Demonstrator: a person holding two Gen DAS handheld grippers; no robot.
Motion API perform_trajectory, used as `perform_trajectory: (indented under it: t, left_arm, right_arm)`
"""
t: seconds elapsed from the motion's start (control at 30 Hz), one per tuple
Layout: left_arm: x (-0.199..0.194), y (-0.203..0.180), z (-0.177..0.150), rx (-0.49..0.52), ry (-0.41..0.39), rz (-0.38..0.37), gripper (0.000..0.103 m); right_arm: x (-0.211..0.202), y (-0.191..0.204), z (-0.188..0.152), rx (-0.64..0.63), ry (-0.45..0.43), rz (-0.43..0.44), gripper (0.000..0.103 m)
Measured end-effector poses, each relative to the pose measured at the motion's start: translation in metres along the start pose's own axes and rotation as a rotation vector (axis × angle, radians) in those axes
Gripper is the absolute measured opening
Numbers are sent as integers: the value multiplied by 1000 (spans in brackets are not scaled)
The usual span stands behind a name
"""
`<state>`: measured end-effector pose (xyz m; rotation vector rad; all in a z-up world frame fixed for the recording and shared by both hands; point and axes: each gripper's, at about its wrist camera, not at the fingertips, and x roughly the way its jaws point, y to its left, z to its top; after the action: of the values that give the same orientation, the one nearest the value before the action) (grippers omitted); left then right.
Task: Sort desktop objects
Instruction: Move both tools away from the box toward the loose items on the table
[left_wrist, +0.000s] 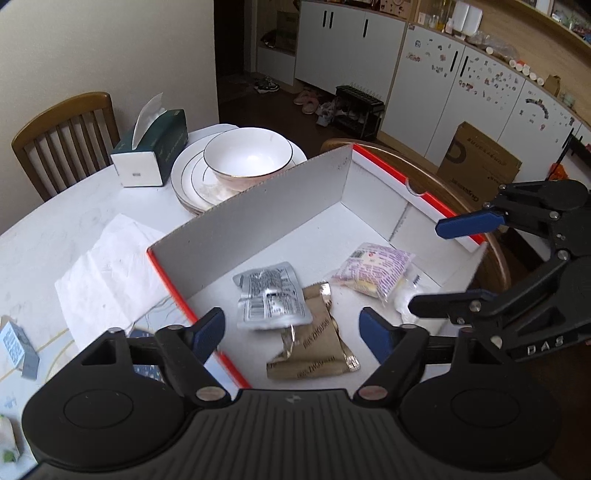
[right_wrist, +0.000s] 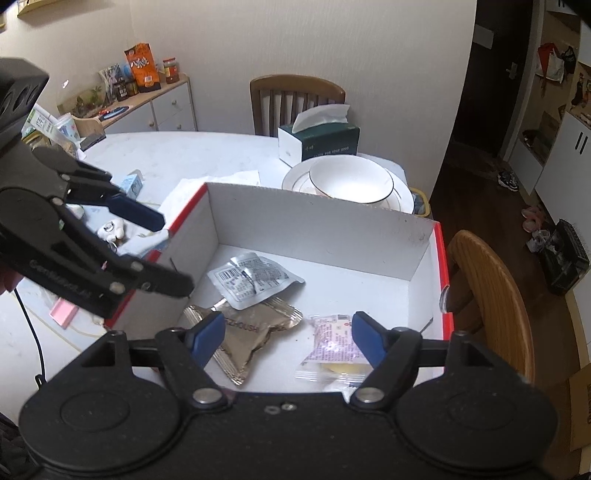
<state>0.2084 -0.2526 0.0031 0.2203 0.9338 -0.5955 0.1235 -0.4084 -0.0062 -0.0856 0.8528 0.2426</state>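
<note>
White table (left_wrist: 55, 221) carries red-edged box (left_wrist: 258, 206); left wrist view: left gripper (left_wrist: 291, 332) jaws wide, empty, above silver pouch (left_wrist: 271, 295) and gold pouch (left_wrist: 314, 350) inside; right wrist view: right gripper (right_wrist: 288, 334) agape, empty, over pink snack packet (right_wrist: 332, 343), perhaps biscuits.

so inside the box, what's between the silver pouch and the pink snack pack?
Mostly bare box floor. Only the gold packet's top corner pokes into the gap between silver pouch and pink snack pack. Clearest in left wrist view.

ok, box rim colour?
Orange-red rim on a white box; clearest in the right wrist view.
</note>
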Motion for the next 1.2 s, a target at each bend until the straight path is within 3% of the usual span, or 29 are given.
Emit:
perform_trajectory:
  t: [0.3,0.57,0.77,0.83,1.2]
  left_arm:
    - [-33,13,-30,-27,-20,-30,83]
    - [-63,48,-74,-103,-24,-47,86]
    - [-80,85,-109,-171,-29,-9,90]
    - [-82,98,-120,-189,-22,14,103]
    - [-85,162,-183,-267,18,126,103]
  right_arm:
    - [-15,29,3,37,-53,18,78]
    - [-17,68,11,50,-79,40,78]
    - [-12,101,18,38,-77,62,79]
    - [-8,114,20,33,-71,68,79]
    - [20,178,22,24,-30,118,79]
